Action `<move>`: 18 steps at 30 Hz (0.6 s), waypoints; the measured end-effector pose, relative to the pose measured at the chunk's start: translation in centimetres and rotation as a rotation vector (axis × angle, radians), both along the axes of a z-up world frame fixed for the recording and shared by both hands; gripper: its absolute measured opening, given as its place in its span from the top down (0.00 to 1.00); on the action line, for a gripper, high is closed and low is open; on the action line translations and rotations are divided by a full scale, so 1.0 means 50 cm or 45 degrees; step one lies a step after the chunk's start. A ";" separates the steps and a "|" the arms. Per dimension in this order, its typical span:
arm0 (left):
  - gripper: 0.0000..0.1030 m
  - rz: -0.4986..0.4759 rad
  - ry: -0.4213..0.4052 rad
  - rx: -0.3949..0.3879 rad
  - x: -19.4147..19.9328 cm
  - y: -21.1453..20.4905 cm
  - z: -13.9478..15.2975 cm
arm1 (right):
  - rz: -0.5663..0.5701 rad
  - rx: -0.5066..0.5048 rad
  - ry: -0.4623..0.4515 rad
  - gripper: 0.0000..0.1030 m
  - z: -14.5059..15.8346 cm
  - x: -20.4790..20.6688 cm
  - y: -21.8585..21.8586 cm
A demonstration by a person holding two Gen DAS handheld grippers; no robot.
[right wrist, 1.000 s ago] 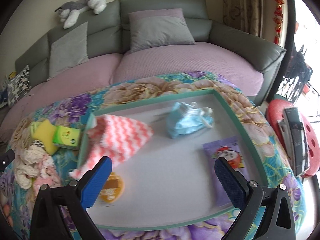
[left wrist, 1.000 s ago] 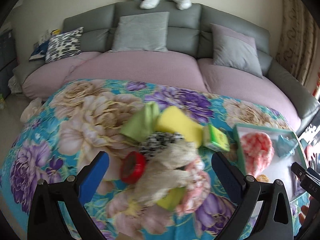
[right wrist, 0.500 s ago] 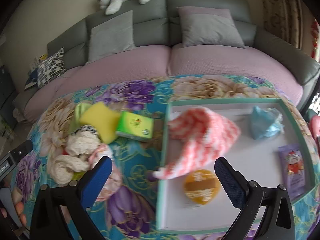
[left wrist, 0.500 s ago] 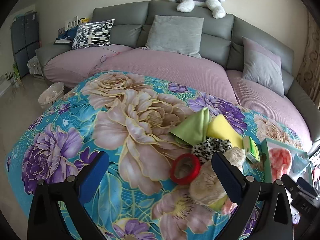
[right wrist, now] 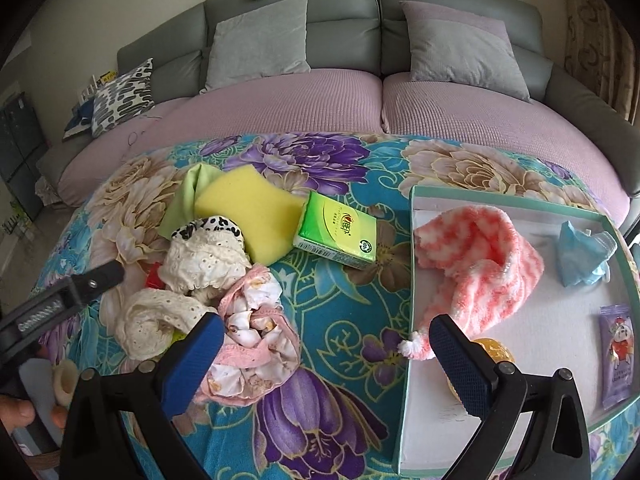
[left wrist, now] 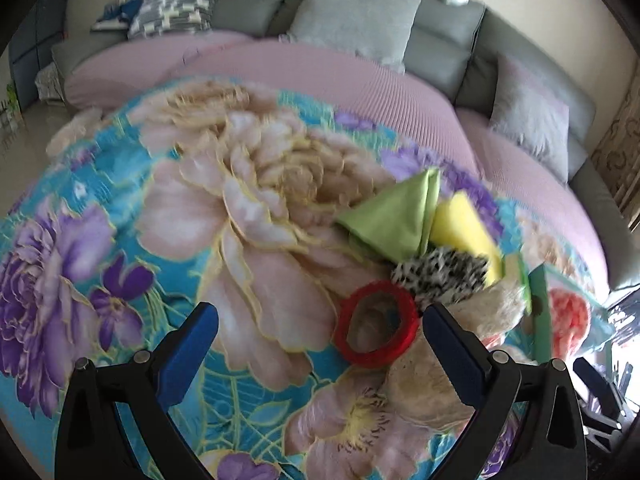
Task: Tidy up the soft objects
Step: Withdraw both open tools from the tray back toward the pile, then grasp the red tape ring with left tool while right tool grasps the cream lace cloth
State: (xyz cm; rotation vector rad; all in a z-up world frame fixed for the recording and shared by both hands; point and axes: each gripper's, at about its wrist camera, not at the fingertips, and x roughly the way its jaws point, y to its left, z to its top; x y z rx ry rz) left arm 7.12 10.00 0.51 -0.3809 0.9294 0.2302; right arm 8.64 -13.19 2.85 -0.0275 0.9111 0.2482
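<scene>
Both grippers [left wrist: 320, 344] [right wrist: 326, 346] agape over floral blanket [right wrist: 344, 312].

I am looking over a blanket [right wrist: 344, 304] lying in front of the sofa [right wrist: 340, 8]. A pile of cloths [right wrist: 208, 280] is sitting on its left part, with a sponge [right wrist: 248, 212] behind it and a tissue pack [right wrist: 338, 230] just to the sponge's right. A tray [right wrist: 412, 264] is lying at the right, holding a knitted hat [right wrist: 480, 264], a mask [right wrist: 584, 256] and a packet [right wrist: 618, 354].
</scene>
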 end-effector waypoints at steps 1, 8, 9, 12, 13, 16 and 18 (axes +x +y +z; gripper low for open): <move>0.01 -0.011 0.001 0.004 0.002 -0.004 -0.004 | 0.001 -0.004 0.003 0.00 -0.002 0.003 0.004; 0.03 -0.045 0.005 -0.078 0.023 -0.012 -0.029 | 0.022 -0.049 0.016 0.00 -0.010 0.007 0.018; 0.09 -0.053 0.008 -0.090 0.026 -0.014 -0.034 | 0.025 -0.053 0.018 0.00 -0.011 0.007 0.019; 0.23 -0.079 0.013 -0.178 0.038 -0.012 -0.049 | 0.029 -0.064 0.029 0.00 -0.016 0.009 0.020; 0.26 -0.085 0.018 -0.202 0.042 -0.014 -0.054 | 0.030 -0.069 0.031 0.00 -0.017 0.008 0.021; 0.37 -0.109 0.025 -0.231 0.045 -0.018 -0.063 | 0.033 -0.081 0.032 0.00 -0.019 0.008 0.022; 0.47 -0.122 0.019 -0.265 0.045 -0.020 -0.065 | 0.034 -0.084 0.034 0.00 -0.019 0.008 0.020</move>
